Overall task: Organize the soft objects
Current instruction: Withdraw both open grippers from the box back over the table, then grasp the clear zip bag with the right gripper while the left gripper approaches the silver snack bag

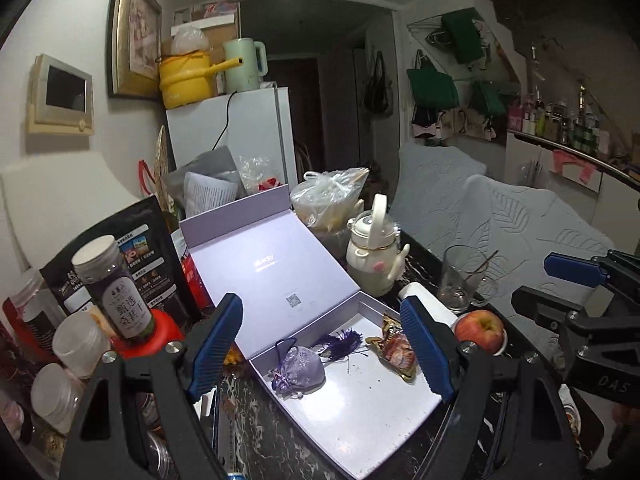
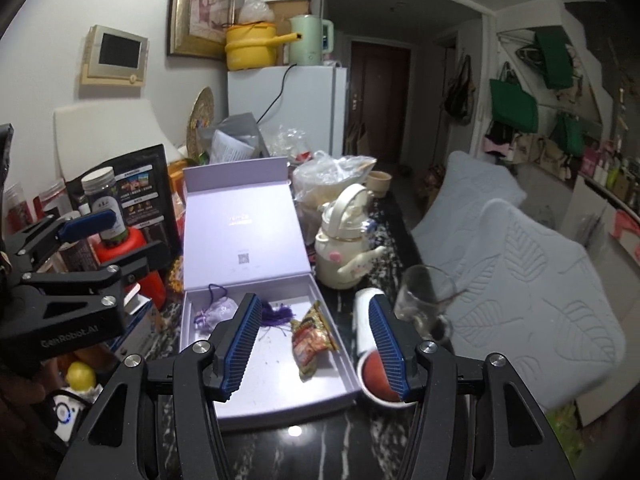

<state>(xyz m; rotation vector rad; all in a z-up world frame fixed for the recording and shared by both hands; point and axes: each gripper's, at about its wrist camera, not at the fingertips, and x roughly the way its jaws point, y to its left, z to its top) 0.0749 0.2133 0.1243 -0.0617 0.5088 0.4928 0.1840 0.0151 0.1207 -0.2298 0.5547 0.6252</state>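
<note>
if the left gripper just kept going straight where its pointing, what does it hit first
Probably the floor of the open lavender box, near the purple tassel between the lavender pouch and the snack packet. The left gripper is open and empty; depth is uncertain.

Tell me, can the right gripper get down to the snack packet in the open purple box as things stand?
Probably yes. The right gripper is open and empty above the box, whose lid is folded back. The snack packet lies uncovered in the tray, apart from the tassel and the pouch.
</note>
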